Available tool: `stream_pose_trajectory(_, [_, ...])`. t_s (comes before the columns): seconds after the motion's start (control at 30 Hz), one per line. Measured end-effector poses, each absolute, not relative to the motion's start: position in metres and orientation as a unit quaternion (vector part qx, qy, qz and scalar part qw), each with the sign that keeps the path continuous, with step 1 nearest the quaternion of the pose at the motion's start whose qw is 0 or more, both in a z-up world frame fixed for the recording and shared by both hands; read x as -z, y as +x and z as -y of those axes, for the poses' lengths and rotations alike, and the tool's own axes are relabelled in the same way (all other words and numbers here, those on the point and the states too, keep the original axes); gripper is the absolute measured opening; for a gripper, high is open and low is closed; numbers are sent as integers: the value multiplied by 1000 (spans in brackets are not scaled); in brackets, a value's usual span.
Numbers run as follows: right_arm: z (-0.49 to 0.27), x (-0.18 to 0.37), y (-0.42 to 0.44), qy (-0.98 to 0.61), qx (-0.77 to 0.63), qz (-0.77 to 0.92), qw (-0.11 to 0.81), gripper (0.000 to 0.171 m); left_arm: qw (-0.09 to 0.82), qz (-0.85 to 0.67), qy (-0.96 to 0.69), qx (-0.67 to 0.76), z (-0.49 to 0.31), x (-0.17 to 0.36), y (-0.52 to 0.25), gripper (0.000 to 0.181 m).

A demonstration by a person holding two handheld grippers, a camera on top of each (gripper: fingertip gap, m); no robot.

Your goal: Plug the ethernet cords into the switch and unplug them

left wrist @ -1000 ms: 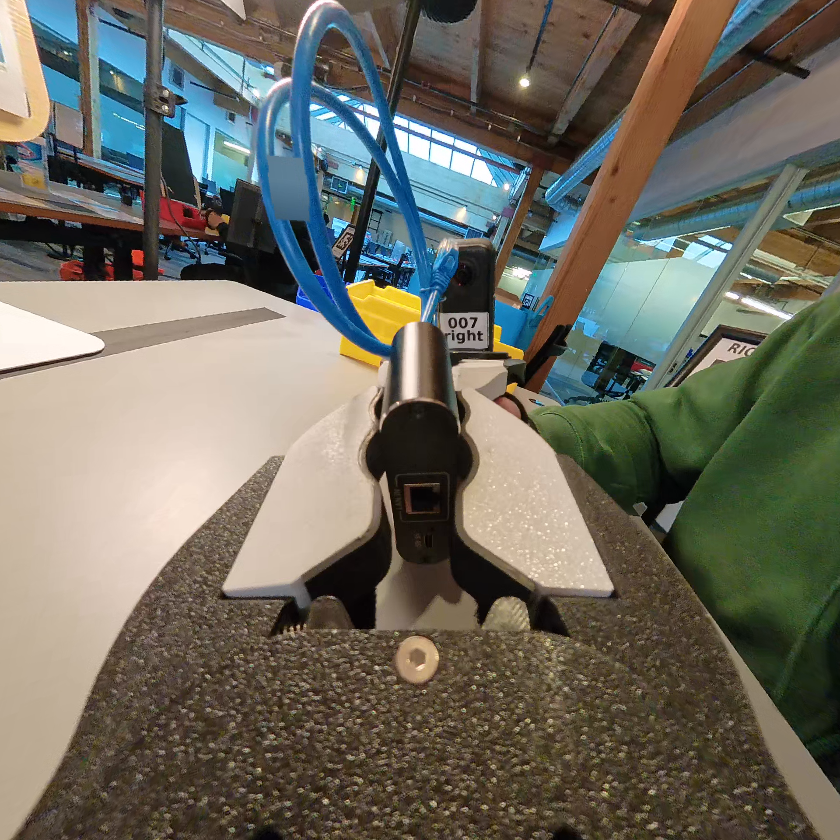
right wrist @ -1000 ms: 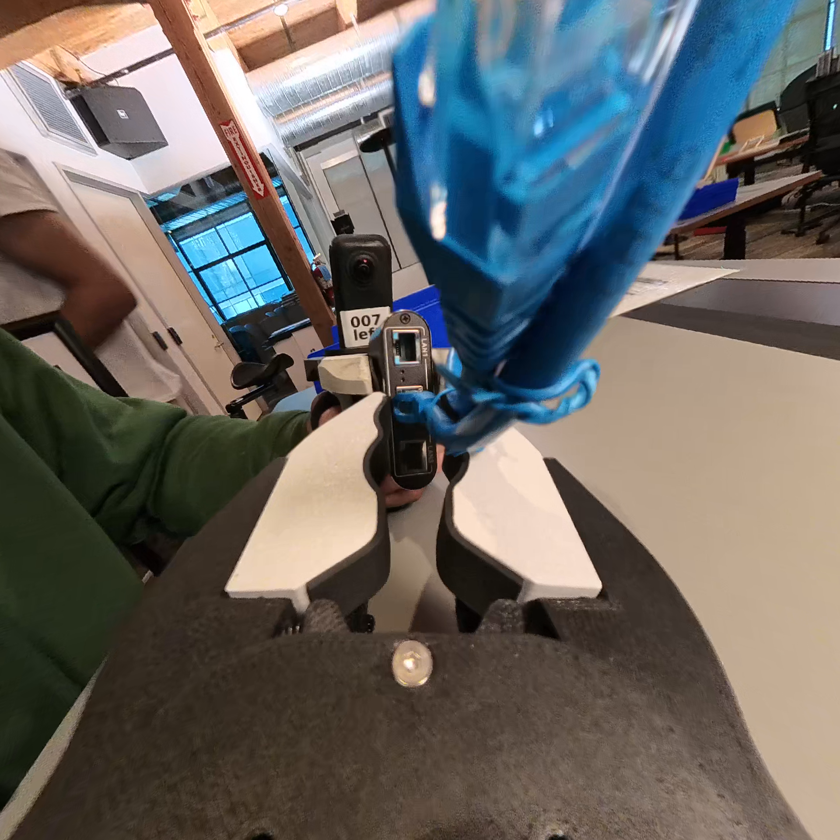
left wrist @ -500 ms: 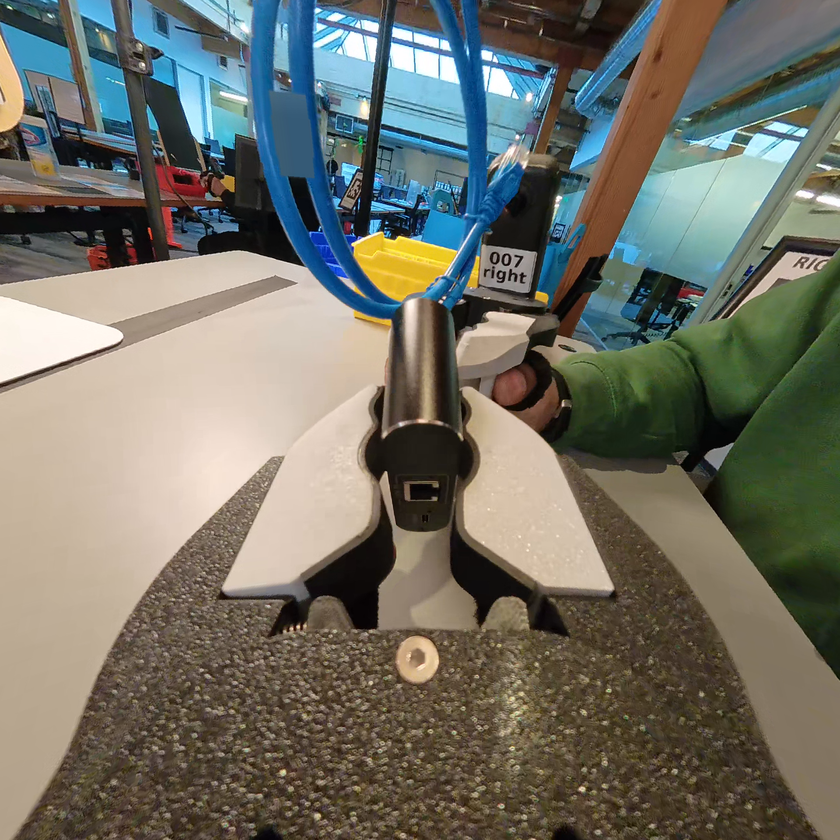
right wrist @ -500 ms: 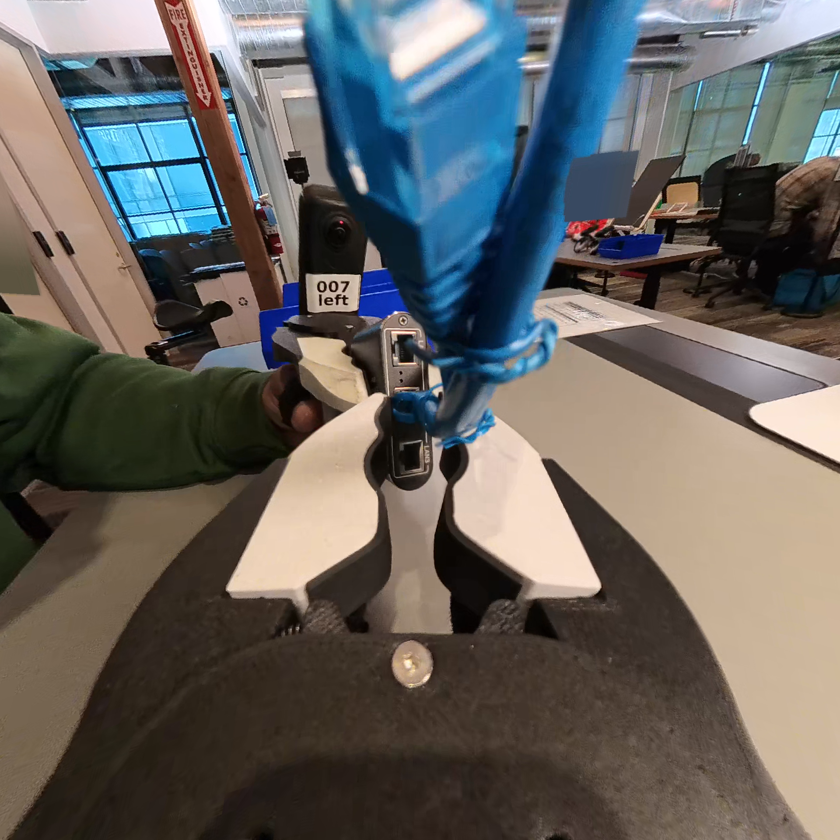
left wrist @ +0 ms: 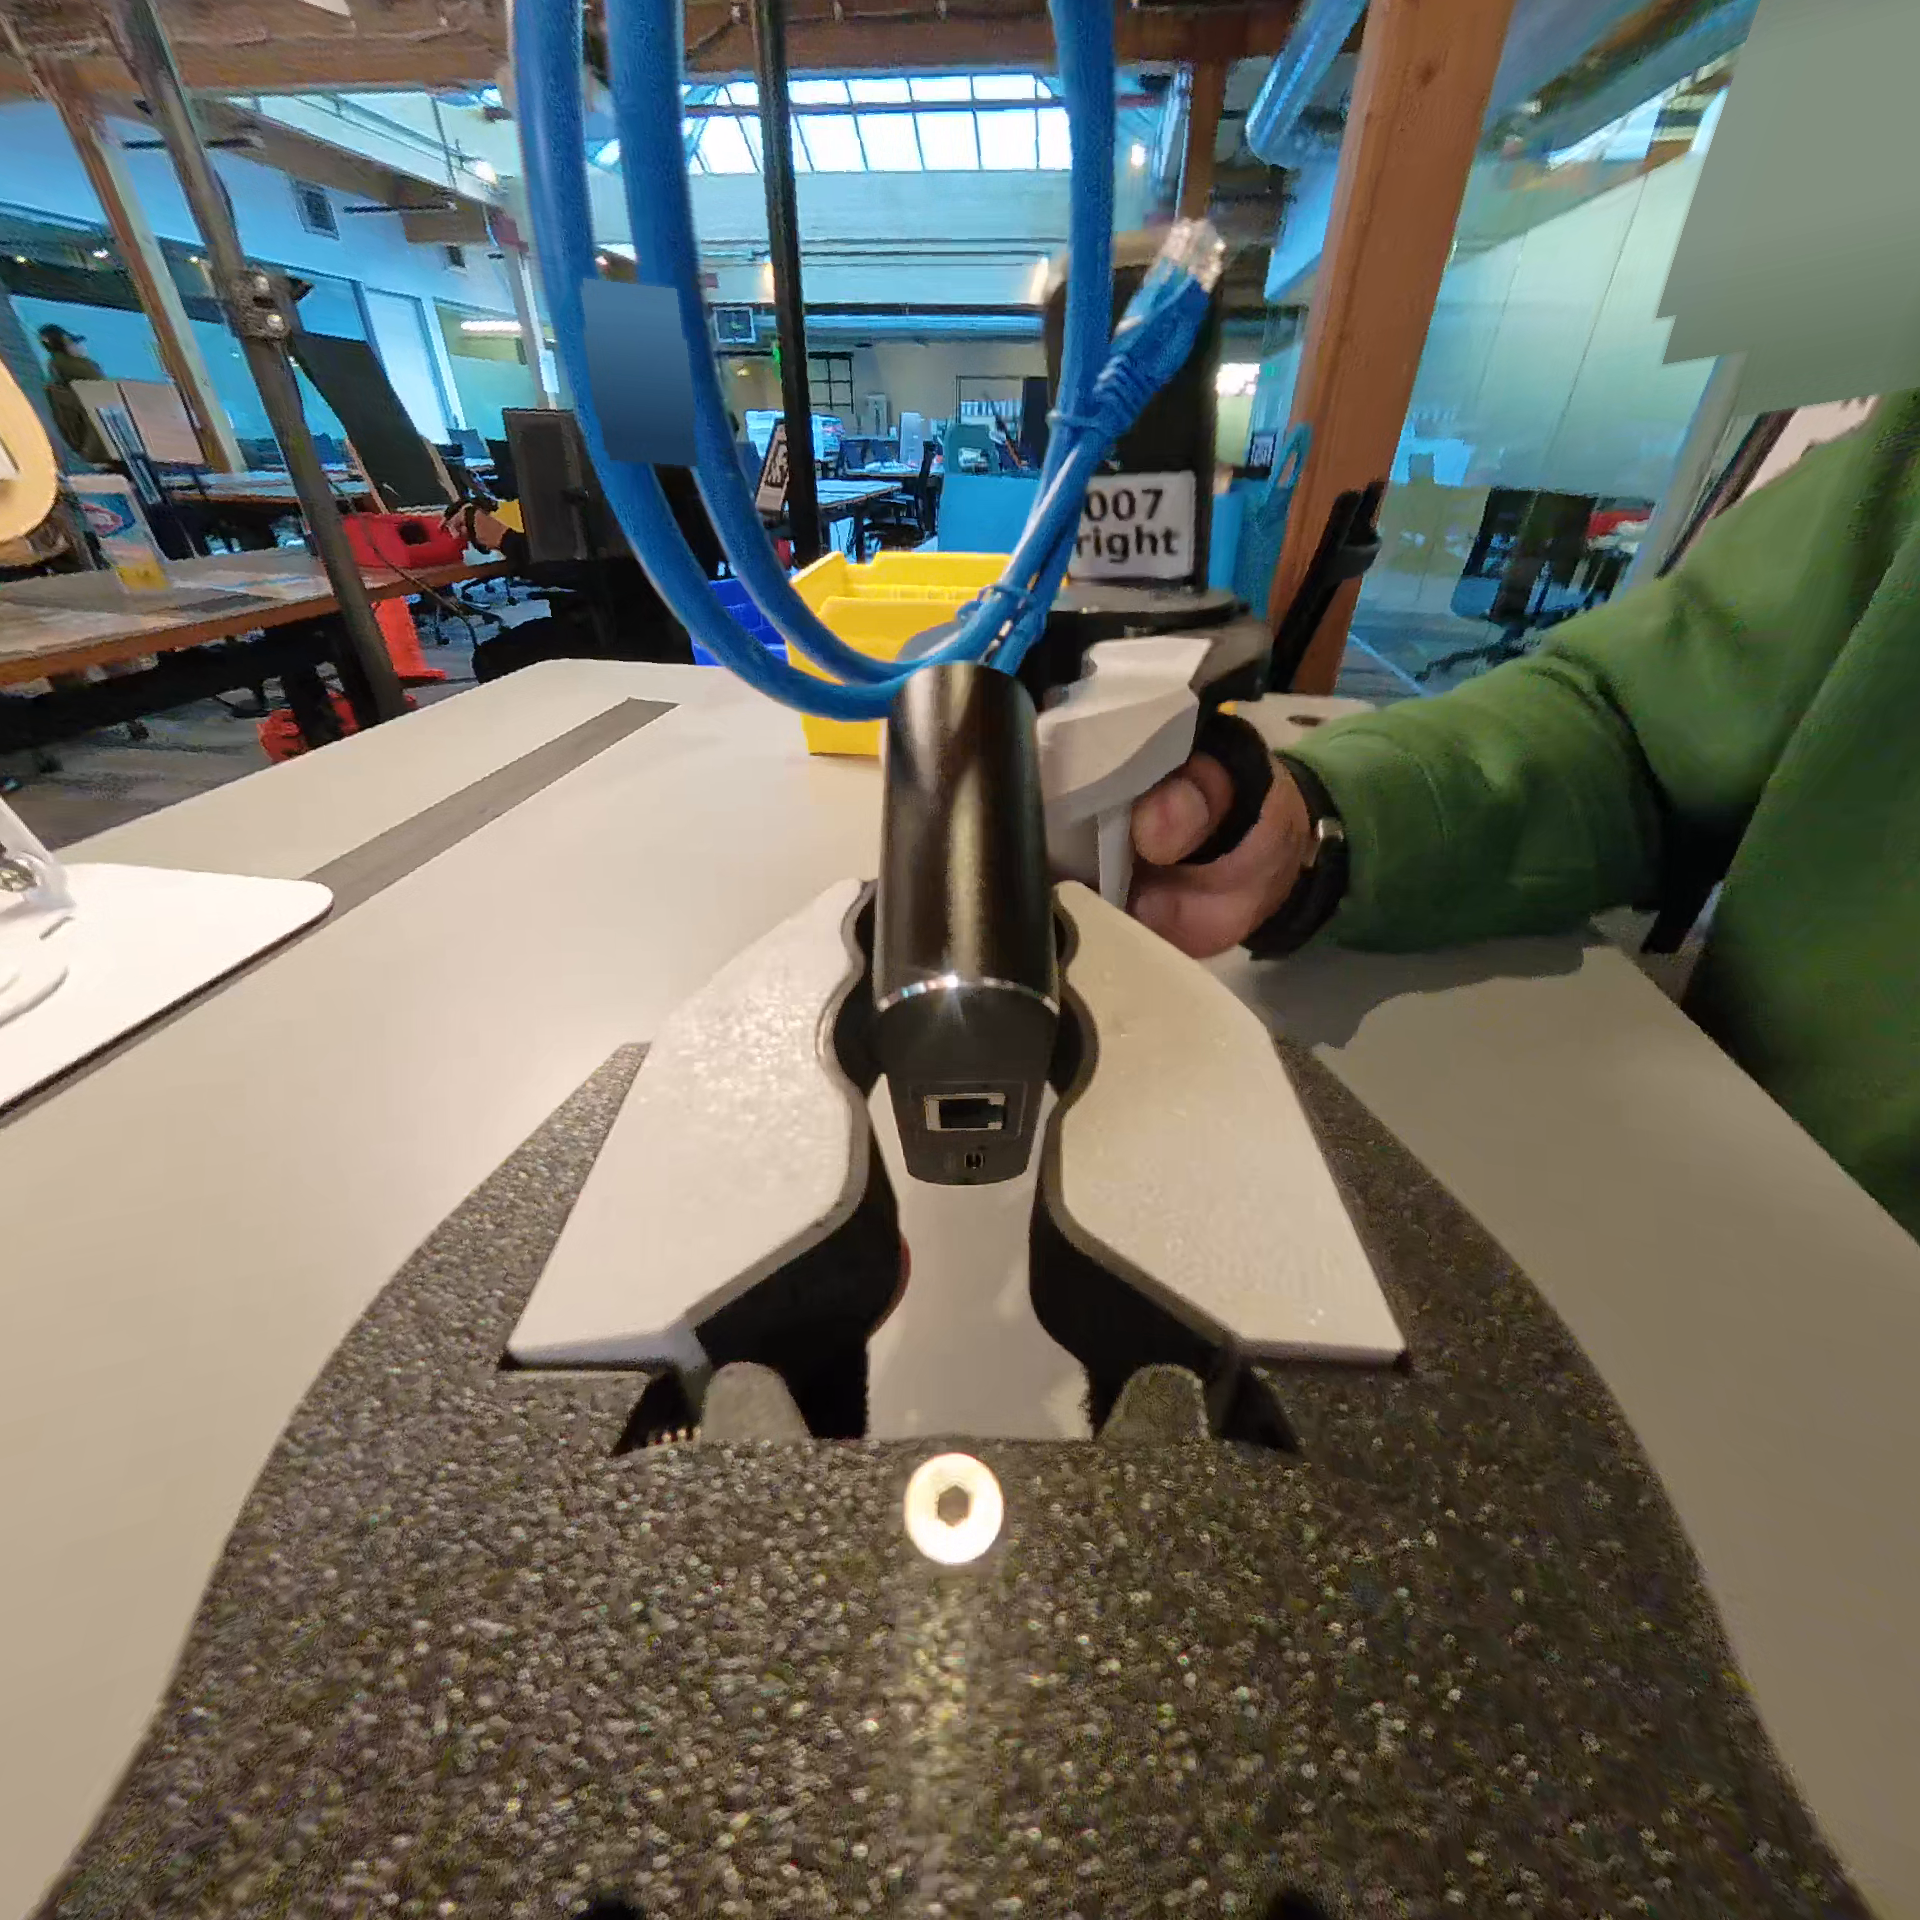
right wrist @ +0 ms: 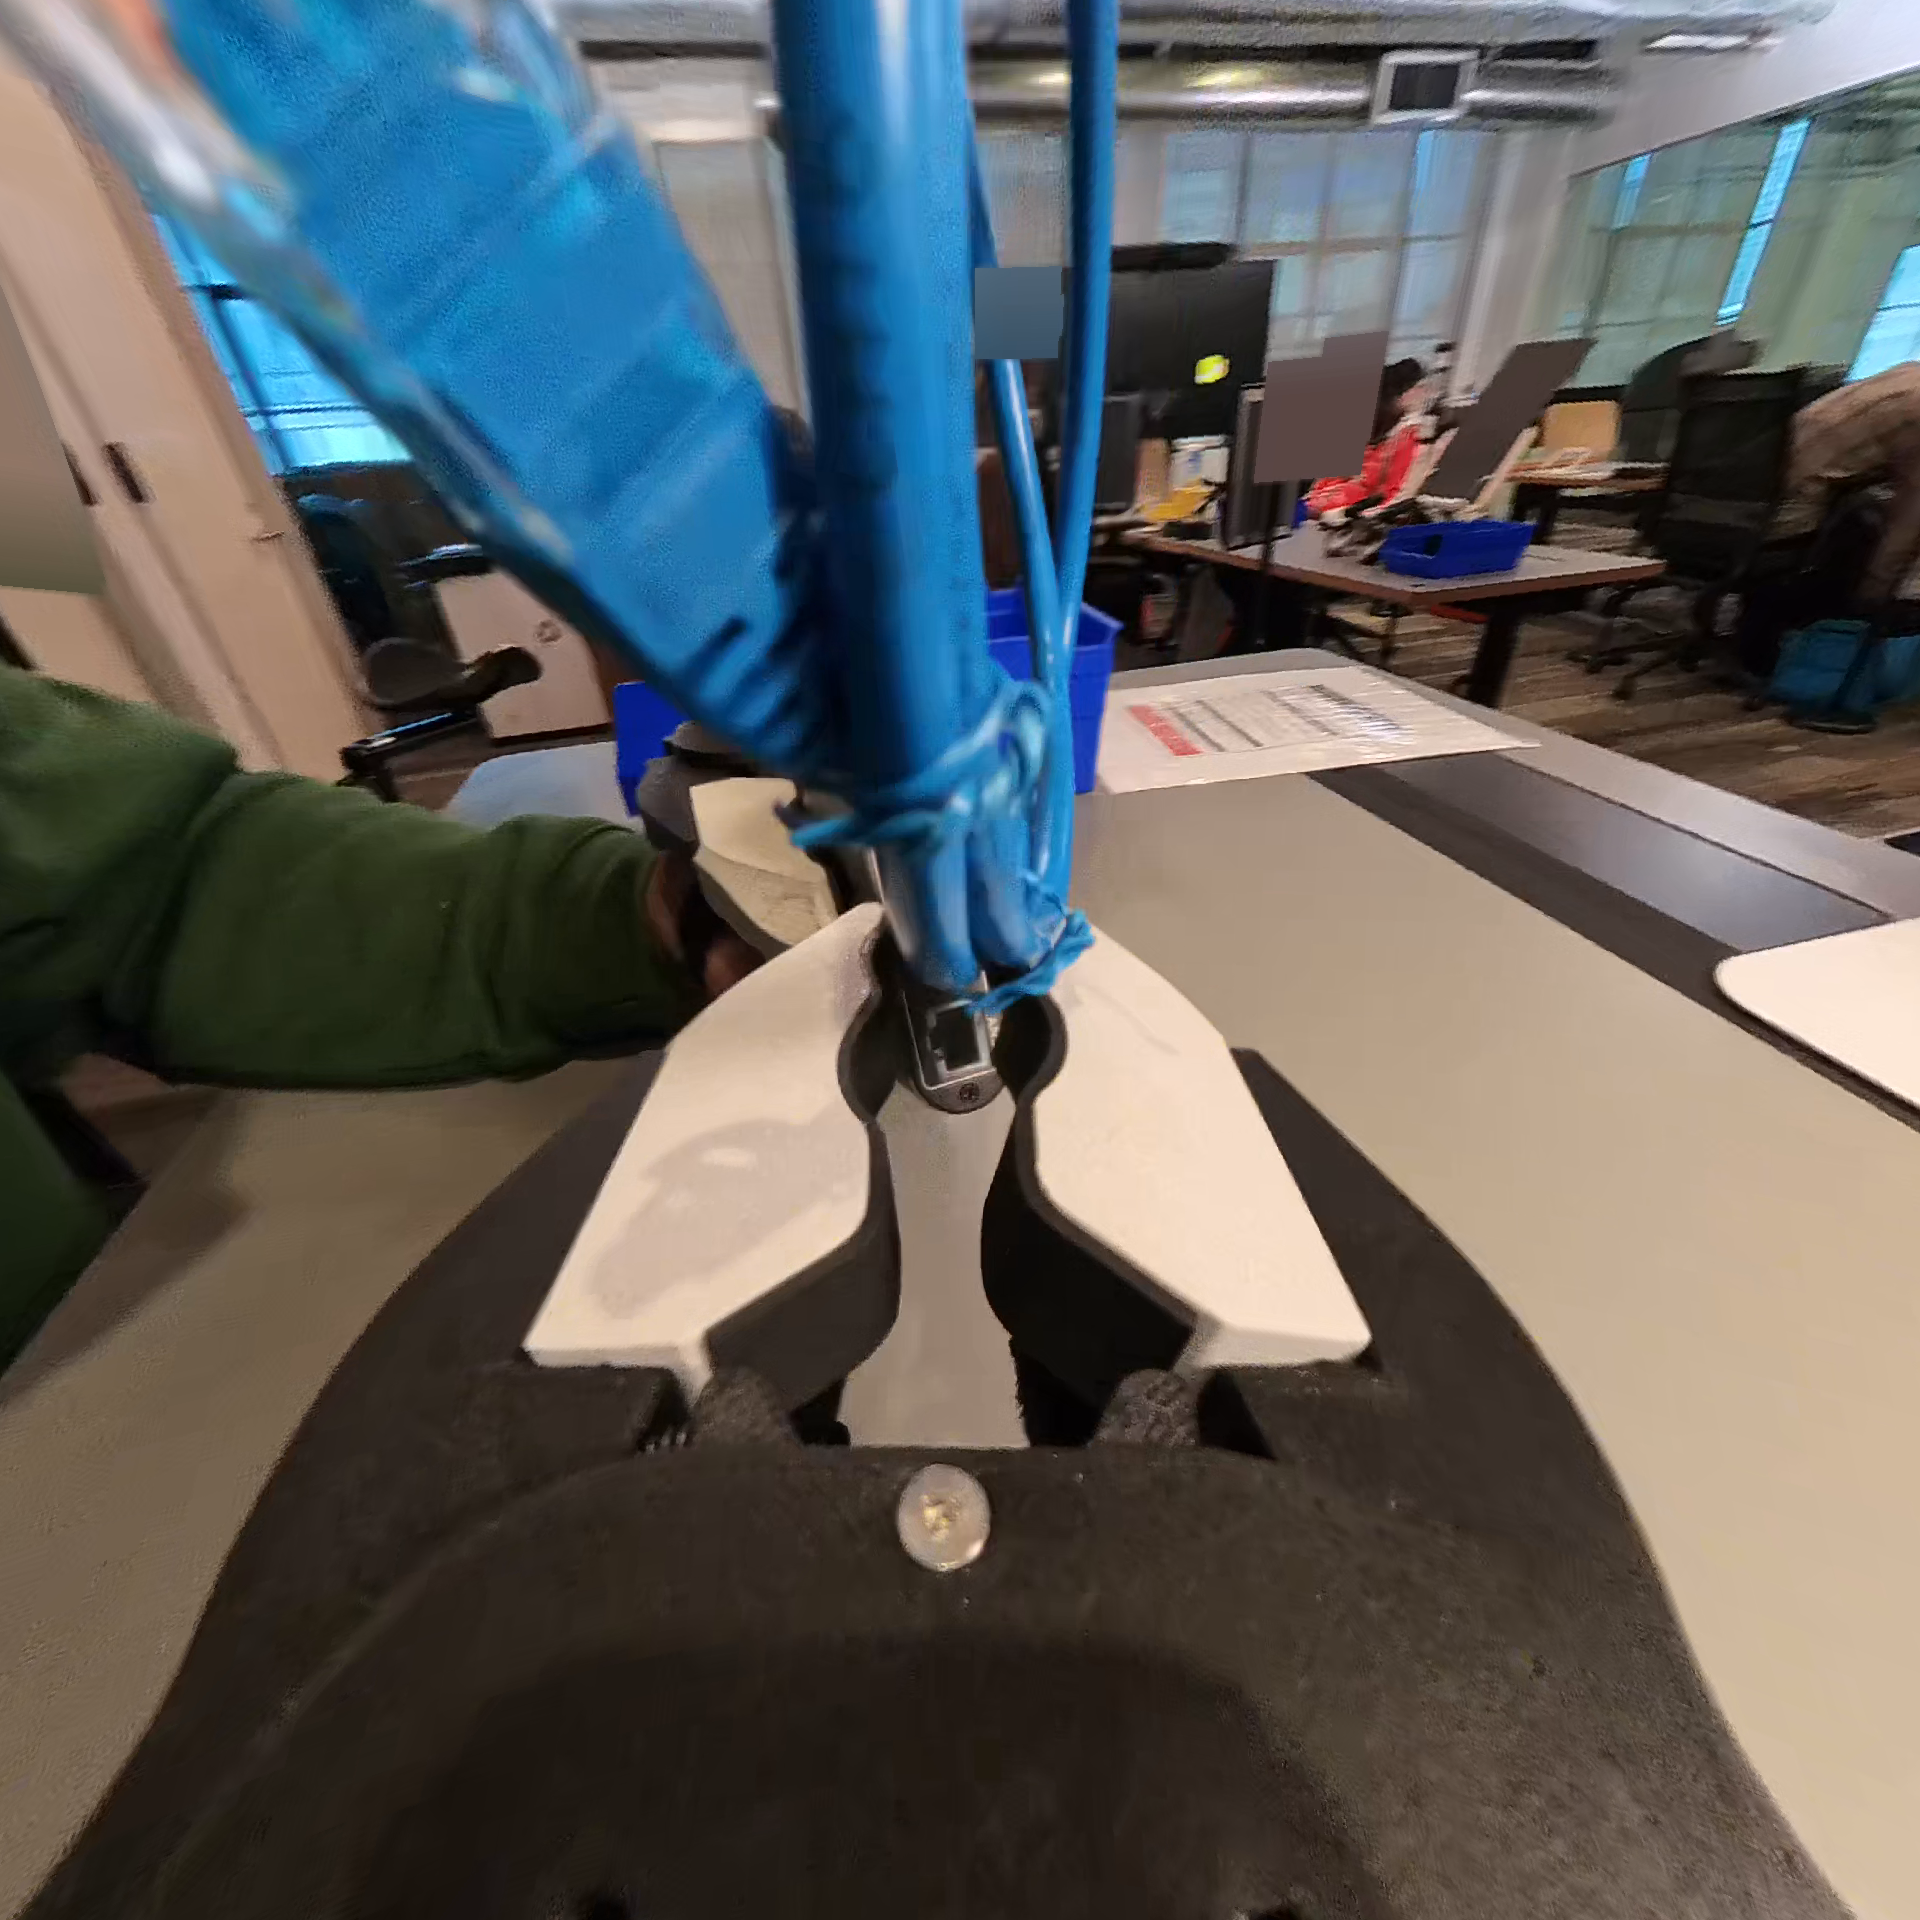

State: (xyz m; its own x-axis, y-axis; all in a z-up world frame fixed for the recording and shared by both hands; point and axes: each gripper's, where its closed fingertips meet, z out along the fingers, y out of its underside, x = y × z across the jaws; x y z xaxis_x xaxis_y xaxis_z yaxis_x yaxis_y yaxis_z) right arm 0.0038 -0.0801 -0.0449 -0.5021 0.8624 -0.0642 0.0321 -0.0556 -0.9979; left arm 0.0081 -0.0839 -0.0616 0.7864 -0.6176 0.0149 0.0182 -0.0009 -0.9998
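Fingers of the left gripper are closed to a narrow gap, clamping the near end of the black cylindrical switch. The right gripper faces it from the far side, its fingers drawn in just as tightly on the switch's other end. The switch is thus carried between both grippers above the grey bench, probably so it cannot twist while a plug is pushed or pulled.

A green sleeve reaches in from the right, its hand on the right gripper's handle. Behind sits a yellow bin.

From the switch's far end the blue ethernet cord rises in a tall loop, bundled by a thin blue tie, which keeps the slack off the bench. One end seems seated in the switch, though the bundle hides that joint. The free plug sticks up in the air, in no port. The small port facing each camera is empty.
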Motion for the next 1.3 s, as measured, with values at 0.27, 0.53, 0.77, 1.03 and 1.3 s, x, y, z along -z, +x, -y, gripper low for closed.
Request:
stream_pose_trajectory(0.27, [74, 43, 3, -376, -554, 614, 418, 17, 678, -209, -672, 211, 78, 61, 6, 28])
stream_pose_trajectory(0.53, [75, 45, 7, -382, -550, 622, 407, 16, 674, -232, -675, 193, 79, 66, 9, 28])
stream_pose_trajectory(0.77, [69, 50, 9, -399, -516, 623, 432, 17, 670, -236, -686, 155, 73, 72, 9, 28])
stream_pose_trajectory(1.03, [76, 53, 10, -403, -582, 600, 374, 17, 671, -249, -680, 161, 80, 71, 12, 28])
stream_pose_trajectory(1.3, [71, 50, 12, -411, -637, 562, 331, 16, 671, -196, -676, 234, 77, 64, 18, 32])
